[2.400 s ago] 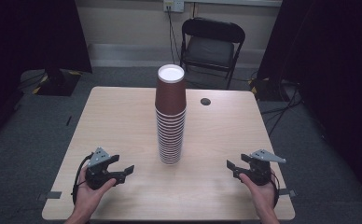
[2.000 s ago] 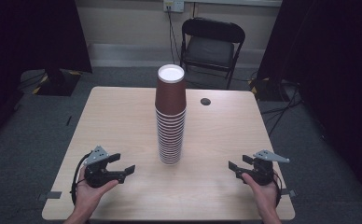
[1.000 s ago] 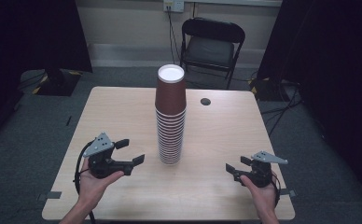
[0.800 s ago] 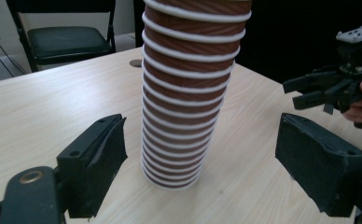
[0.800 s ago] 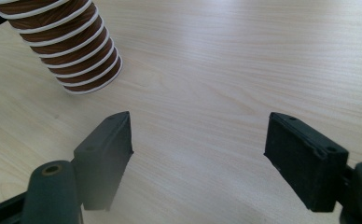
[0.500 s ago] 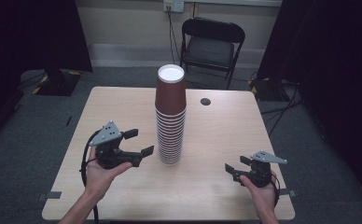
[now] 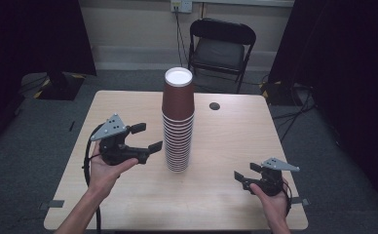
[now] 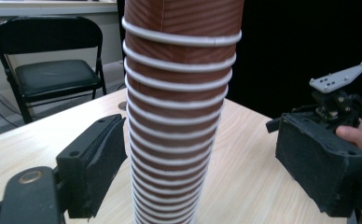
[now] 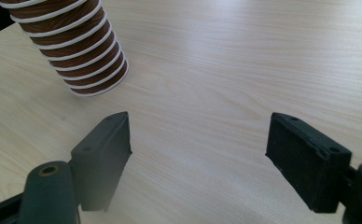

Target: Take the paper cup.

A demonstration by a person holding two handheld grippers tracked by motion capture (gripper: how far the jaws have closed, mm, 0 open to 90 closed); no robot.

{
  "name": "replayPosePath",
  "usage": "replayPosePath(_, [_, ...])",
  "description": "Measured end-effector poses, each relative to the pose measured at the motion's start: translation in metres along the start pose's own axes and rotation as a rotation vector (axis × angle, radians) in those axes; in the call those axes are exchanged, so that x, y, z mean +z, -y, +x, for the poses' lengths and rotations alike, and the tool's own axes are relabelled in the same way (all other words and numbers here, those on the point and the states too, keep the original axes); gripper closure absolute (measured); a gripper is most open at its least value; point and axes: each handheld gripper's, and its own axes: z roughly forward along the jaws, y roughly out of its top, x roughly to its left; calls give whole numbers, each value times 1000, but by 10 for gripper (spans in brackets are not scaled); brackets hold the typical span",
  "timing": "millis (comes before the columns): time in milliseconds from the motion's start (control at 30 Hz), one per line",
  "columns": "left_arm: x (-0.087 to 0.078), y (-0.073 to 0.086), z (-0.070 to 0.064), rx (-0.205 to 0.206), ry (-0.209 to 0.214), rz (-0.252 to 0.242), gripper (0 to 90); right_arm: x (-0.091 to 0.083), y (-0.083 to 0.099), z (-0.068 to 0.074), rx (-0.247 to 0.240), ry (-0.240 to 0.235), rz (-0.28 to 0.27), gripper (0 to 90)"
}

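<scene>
High view: nested cup stack (image 7: 178,122), upright.

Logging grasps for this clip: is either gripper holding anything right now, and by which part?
Nothing is held. The left gripper is open beside the cup stack, jaws either side but not closed on it. The right gripper is open over bare table.

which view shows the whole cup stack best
The high view: the cup stack stands whole, white top to base, on the table. The left gripper view gives only its ribbed middle between open jaws; the right gripper view gives only its bottom cups.
</scene>
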Motion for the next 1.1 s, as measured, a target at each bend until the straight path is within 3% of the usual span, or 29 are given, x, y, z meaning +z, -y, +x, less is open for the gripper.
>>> replayPosePath(167, [3, -12, 2, -9, 20, -15, 154, 0, 0, 1, -3, 0, 0, 214])
replayPosePath(267, [5, -20, 3, 11, 16, -24, 156, -1, 0, 1, -5, 1, -3, 214])
replayPosePath(467, [8, -35, 4, 10, 25, -37, 154, -1, 0, 1, -6, 6, 3, 214])
replayPosePath(800, [15, -67, 4, 52, 9, -61, 156, 0, -2, 2, -13, 6, 5, 209])
replayPosePath(1000, [29, -82, 4, 66, -13, -64, 154, 0, -1, 2, -14, 4, 8, 208])
replayPosePath(1100, [35, -85, 4, 47, 7, -70, 156, -1, -1, 1, -13, 11, 8, 204])
